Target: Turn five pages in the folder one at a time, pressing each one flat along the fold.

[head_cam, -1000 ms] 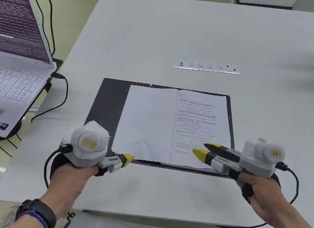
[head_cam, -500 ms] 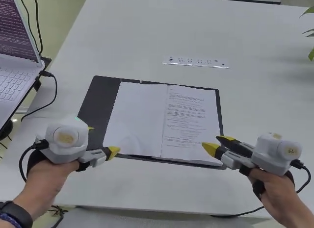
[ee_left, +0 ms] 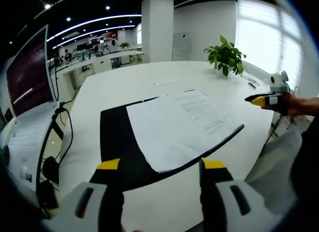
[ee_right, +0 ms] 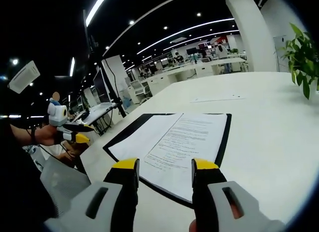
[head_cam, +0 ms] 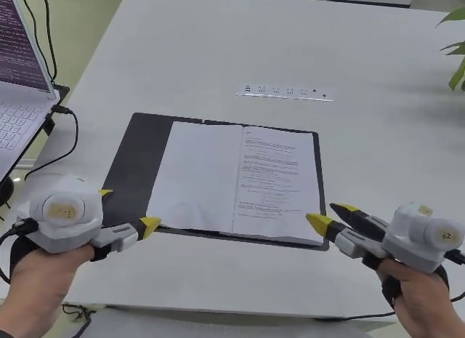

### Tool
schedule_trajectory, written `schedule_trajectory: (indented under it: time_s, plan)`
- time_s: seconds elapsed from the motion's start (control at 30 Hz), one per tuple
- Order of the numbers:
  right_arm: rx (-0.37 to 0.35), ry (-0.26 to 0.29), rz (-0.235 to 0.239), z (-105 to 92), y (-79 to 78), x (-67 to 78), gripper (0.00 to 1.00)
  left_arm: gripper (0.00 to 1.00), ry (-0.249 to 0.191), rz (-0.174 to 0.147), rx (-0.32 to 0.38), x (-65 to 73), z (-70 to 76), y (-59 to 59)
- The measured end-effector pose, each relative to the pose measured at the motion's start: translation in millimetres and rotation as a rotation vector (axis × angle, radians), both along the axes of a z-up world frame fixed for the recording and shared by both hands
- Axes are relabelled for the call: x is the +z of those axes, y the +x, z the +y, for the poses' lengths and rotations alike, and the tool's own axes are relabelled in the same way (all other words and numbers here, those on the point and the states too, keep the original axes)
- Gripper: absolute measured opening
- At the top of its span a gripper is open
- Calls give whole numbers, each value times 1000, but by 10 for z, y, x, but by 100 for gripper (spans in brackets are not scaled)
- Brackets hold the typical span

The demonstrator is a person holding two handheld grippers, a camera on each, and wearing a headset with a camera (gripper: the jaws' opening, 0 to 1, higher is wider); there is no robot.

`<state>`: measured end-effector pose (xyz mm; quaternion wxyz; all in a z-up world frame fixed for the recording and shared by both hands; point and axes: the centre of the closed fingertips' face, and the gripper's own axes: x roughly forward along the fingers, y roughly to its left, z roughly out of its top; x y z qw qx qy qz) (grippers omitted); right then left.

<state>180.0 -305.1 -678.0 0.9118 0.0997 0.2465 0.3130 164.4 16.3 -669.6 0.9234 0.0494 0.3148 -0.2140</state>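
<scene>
The black folder (head_cam: 134,163) lies open on the white table, a blank white page (head_cam: 196,174) on its left and a printed page (head_cam: 280,178) on its right. My left gripper (head_cam: 128,208) sits open at the folder's near-left edge, one yellow tip beside the blank page's corner. My right gripper (head_cam: 331,215) is open at the folder's near-right corner, holding nothing. In the left gripper view the jaws (ee_left: 160,164) stand wide apart before the folder (ee_left: 114,137). In the right gripper view the gripper (ee_right: 165,164) faces the printed page (ee_right: 187,137).
A laptop (head_cam: 14,83) with a cable (head_cam: 69,134) stands at the far left. A socket strip (head_cam: 283,92) is set into the table beyond the folder. Plant leaves (head_cam: 454,69) reach in at the right. The table's near edge (head_cam: 218,309) runs just under both hands.
Both grippers have drawn outward off the pages, the right one from over the printed page to the folder's corner. The camera has shifted too. The pages lie as before.
</scene>
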Motion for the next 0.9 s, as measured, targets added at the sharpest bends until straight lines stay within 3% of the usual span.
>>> schedule_trajectory:
  time_s: [0.3,0.6,0.9]
  plan:
    - [-66,29,3,-157,-76,3,40,60,3,3,6,-1,-4,-66]
    - [-61,20,22,-185,-154,-49,44,61,6,11,-7,-15,-55,-56]
    - [-55,11,31,-195,-176,-66,48,61,6,21,-38,-45,-197,-32]
